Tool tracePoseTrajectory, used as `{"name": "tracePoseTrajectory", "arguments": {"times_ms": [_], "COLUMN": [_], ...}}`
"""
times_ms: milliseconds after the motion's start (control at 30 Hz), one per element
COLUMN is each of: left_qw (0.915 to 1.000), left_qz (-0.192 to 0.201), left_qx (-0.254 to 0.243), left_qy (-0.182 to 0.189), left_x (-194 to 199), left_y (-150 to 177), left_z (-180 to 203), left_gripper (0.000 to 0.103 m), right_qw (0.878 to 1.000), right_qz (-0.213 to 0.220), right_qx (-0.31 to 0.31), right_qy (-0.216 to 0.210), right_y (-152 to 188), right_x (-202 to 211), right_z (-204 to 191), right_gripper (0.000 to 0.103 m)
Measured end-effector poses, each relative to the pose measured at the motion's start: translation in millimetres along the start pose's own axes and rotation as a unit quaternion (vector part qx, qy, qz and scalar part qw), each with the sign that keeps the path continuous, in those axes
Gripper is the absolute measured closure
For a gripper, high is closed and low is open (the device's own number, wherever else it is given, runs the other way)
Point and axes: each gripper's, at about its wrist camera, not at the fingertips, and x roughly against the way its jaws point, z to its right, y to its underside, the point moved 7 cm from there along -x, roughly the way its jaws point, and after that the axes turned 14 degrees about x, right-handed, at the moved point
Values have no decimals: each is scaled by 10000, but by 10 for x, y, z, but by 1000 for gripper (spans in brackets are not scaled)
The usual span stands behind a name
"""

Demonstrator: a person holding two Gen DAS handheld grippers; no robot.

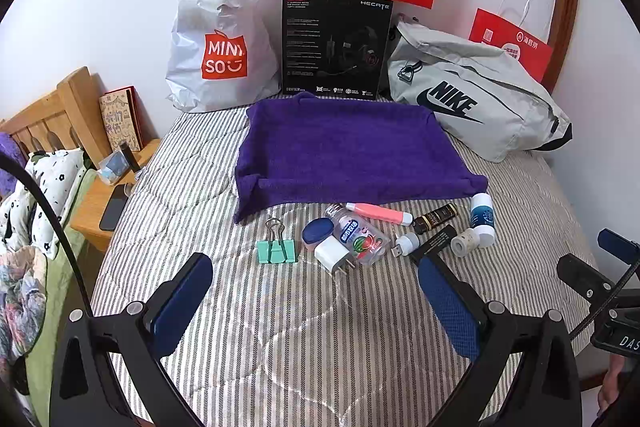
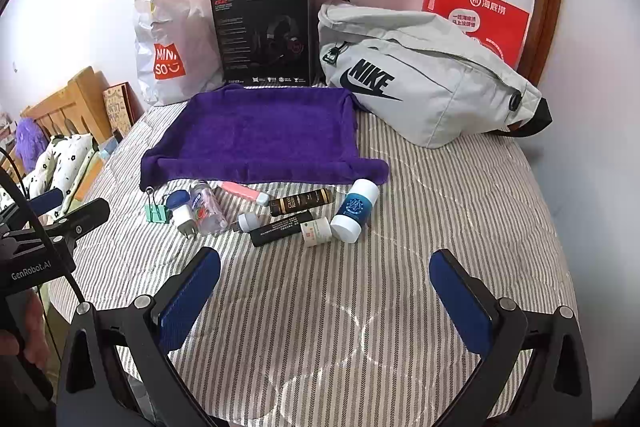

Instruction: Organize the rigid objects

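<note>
From your left wrist, the left gripper (image 1: 314, 301) hovers spread wide and empty above the striped bedcover (image 1: 288, 339); the mint binder clip (image 1: 277, 245) and white charger plug (image 1: 332, 254) lie just ahead, before the purple towel (image 1: 352, 147). From your right wrist, the right gripper (image 2: 325, 293) gapes equally, holding nothing; a blue-and-white bottle (image 2: 354, 209) and what may be a black tube (image 2: 282, 227) lie ahead.

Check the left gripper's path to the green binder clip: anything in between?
Nothing visible blocks it. Only bare striped bedding lies between the open left gripper and the green binder clip. The clip sits at the left end of the row, apart from the blue-capped jar and white charger plug to its right.
</note>
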Motion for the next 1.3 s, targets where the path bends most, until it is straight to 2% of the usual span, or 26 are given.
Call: {"name": "tracePoseTrajectory", "arguments": {"times_ms": [767, 933, 1300], "left_qw": [10000, 9998, 9968], "left_qz": [-33, -40, -535], "left_qx": [36, 114, 418], "left_qy": [13, -160, -426], "left_x": [-87, -289, -1048], "left_y": [-41, -78, 68], "left_z": [-11, -139, -549], "left_gripper": [0, 0, 0], "right_qw": [9999, 9997, 9985], "right_qz": [-85, -179, -516], "right_qx": [-106, -143, -148], "right_qy": [4, -29, -82], "right_y": [52, 104, 246], "right_x": [-126, -234, -560], "right_z": [93, 123, 176], "right_gripper": [0, 0, 0]}}
